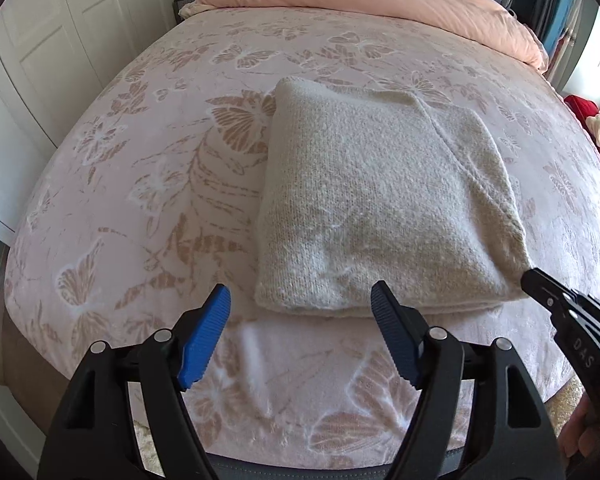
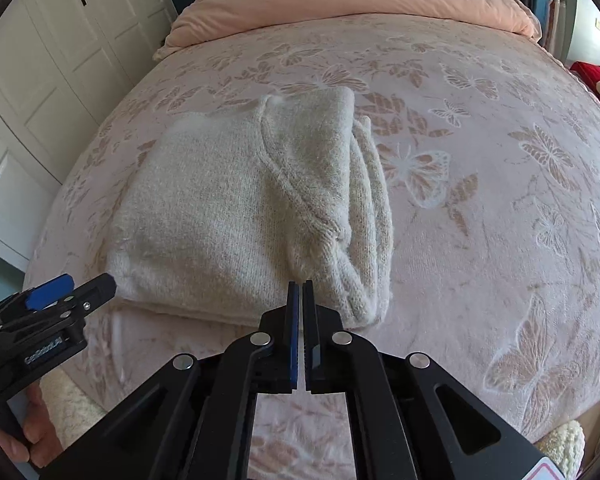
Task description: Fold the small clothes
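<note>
- Left wrist view: the left hand-held gripper has its blue pads spread wide, holding nothing, just short of the near edge of a folded cream knit sweater.
- The sweater lies flat on the butterfly-print bed cover, toward the bed's foot edge.
- Right wrist view: the right hand-held gripper has its fingers pressed together at the sweater's near right corner; whether any knit is pinched between them cannot be told.
- A pink duvet is bunched along the bed's head edge.

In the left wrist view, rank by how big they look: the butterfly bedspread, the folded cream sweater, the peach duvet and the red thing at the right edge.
1. butterfly bedspread
2. folded cream sweater
3. peach duvet, though distance shrinks it
4. red thing
</note>
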{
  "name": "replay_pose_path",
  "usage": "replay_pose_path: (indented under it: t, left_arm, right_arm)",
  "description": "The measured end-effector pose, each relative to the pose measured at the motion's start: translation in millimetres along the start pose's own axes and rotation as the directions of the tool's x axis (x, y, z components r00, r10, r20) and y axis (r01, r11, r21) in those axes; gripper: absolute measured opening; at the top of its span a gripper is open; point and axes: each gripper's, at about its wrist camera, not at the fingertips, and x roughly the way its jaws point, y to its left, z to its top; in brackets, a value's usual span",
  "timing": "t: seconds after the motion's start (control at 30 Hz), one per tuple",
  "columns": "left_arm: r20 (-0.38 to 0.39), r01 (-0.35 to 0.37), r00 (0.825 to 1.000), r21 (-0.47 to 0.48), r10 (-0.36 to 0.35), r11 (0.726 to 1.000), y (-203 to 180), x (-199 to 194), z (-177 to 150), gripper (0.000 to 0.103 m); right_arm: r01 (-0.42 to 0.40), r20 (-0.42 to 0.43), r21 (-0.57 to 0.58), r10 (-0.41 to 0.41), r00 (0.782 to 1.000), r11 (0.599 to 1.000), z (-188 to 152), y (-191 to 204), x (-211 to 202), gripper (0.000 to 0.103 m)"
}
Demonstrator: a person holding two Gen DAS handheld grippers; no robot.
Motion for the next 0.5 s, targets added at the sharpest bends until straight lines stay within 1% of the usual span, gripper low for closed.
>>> replay_pose_path:
  t: [0.07, 0.13, 0.17, 0.27, 0.33, 0.4, 0.47, 0.5]
  left_arm:
    - [0.004, -0.017, 1.000, 0.020, 0.017, 1.000, -3.4, -2.5, -2.2, 0.070]
    - [0.013, -0.032, 0.999, 0.035, 0.032, 0.999, -4.6, -4.0, -3.3, 0.071]
    - [0.012, -0.036, 0.999, 0.040, 0.036, 0.999, -4.3, -3.0, -3.4, 0.071]
    - [-0.007, -0.052, 0.999, 0.042, 0.052, 0.998, -1.8, 4.4, -4.5, 0.071]
    - [-0.017, -0.060, 0.998, 0.040, 0.061, 0.997, 0.6, 8.6, -6.5, 0.071]
    - [-0.025, -0.068, 0.997, 0.038, 0.069, 0.997, 2.1, 10.5, -8.9, 0.071]
    - [-0.024, -0.069, 0.997, 0.037, 0.070, 0.997, 2.5, 9.4, -11.6, 0.071]
    - [-0.018, -0.072, 0.997, 0.039, 0.073, 0.997, 2.1, 7.8, -13.2, 0.071]
  right_arm:
    - [0.025, -0.038, 0.021, -0.024, 0.999, 0.999, 6.7, -9.8, 17.6, 0.000]
    - [0.041, -0.098, 0.055, -0.035, 0.995, 0.998, 8.4, -21.5, 40.0, 0.000]
    - [0.053, -0.123, 0.055, -0.046, 0.991, 0.997, 8.9, -23.8, 51.1, 0.000]
    - [0.146, -0.135, -0.039, -0.150, 0.979, 0.988, 14.0, -11.6, 66.3, 0.000]
    - [0.180, -0.151, -0.072, -0.189, 0.970, 0.981, 17.7, -4.3, 69.1, 0.000]
    - [0.179, -0.156, -0.071, -0.188, 0.970, 0.981, 19.5, -3.3, 65.4, 0.000]
    - [0.142, -0.132, -0.024, -0.144, 0.981, 0.990, 18.1, -7.0, 49.1, 0.000]
    - [0.110, -0.110, 0.010, -0.108, 0.988, 0.994, 14.5, -10.0, 37.6, 0.000]
